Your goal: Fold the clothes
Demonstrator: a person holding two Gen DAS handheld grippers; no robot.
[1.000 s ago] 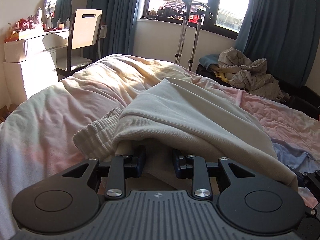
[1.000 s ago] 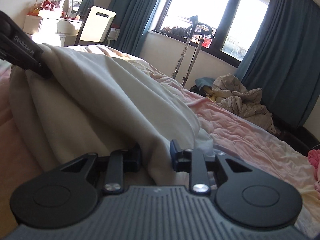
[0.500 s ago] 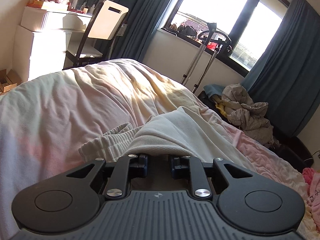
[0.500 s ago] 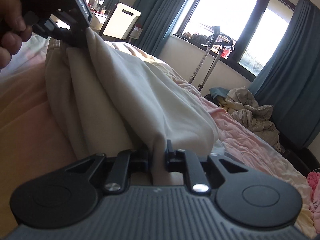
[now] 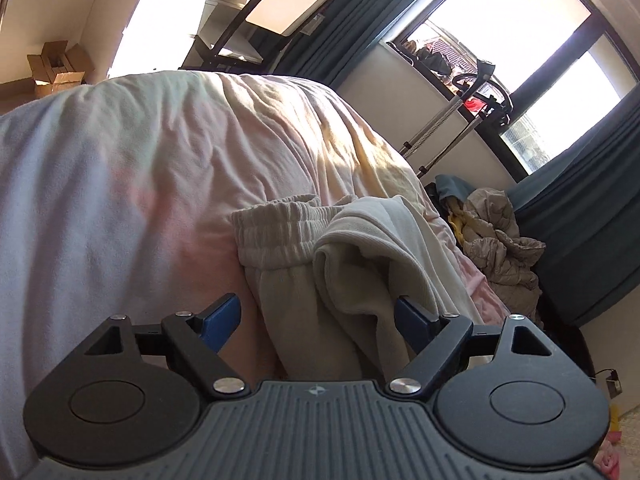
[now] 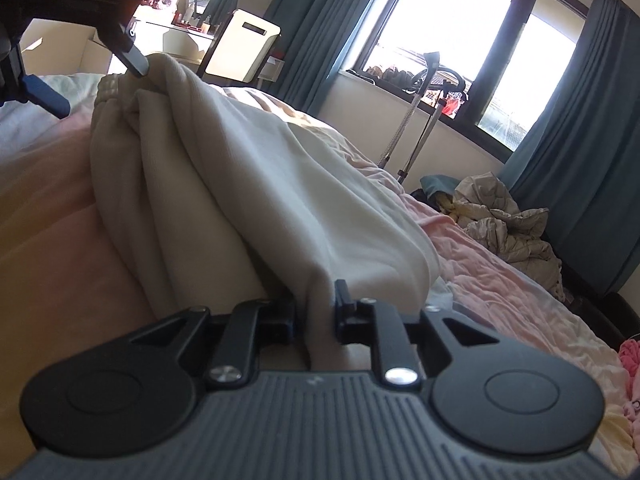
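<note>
Cream pants (image 5: 352,280) folded over: L gripper (image 5: 318,316) just sprang wide & let go, R gripper (image 6: 316,316) pinching hem — lay it flat w/o dragging.

Bed (image 5: 120,168) w/ rumpled pale pink-white cover, sunlit toward the far side, carried a cream pair of sweatpants (image 5: 332,264), folded over, ribbed waistband facing the far-left edge, lying near the bed's middle. Something pink (image 6: 630,354) lay at the right edge; couldn't tell what. Heap of beige bedding (image 6: 508,220) sat past the bed's far corner, support unclear.
</note>
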